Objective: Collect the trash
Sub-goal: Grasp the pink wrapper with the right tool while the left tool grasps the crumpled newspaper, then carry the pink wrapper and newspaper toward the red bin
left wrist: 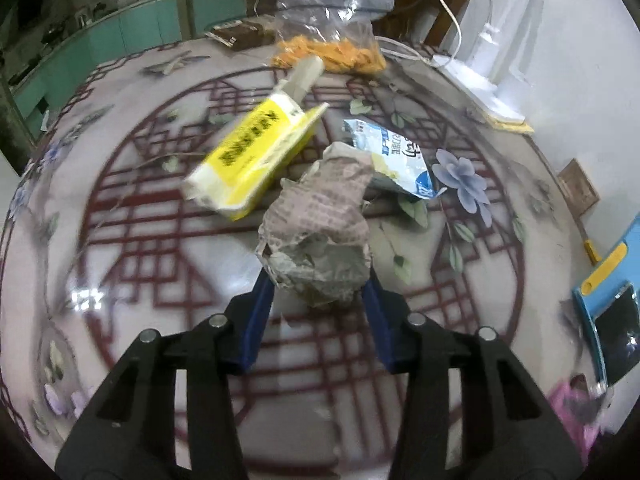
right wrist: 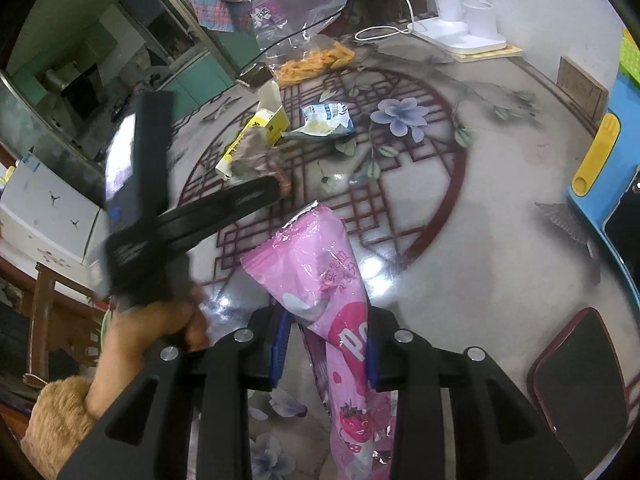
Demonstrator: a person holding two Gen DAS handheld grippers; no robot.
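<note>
Gripping a crumpled grey paper wad [left wrist: 318, 240], the left gripper [left wrist: 318, 276] has its blue fingers [left wrist: 258, 308] clenched on it at mid-desk [left wrist: 168, 344]. Just beyond lie a yellow box [left wrist: 256, 156] and a white-blue wrapper [left wrist: 396, 160]. Rightward, the right gripper [right wrist: 326, 354] pinches a pink snack bag [right wrist: 320, 276].

Black angular frames on left gripper [left wrist: 318, 276] and right gripper [right wrist: 328, 344], blue fingers [left wrist: 260, 312], silver round screws [left wrist: 218, 322]; fuzzy tan sleeve [right wrist: 56, 420].
</note>
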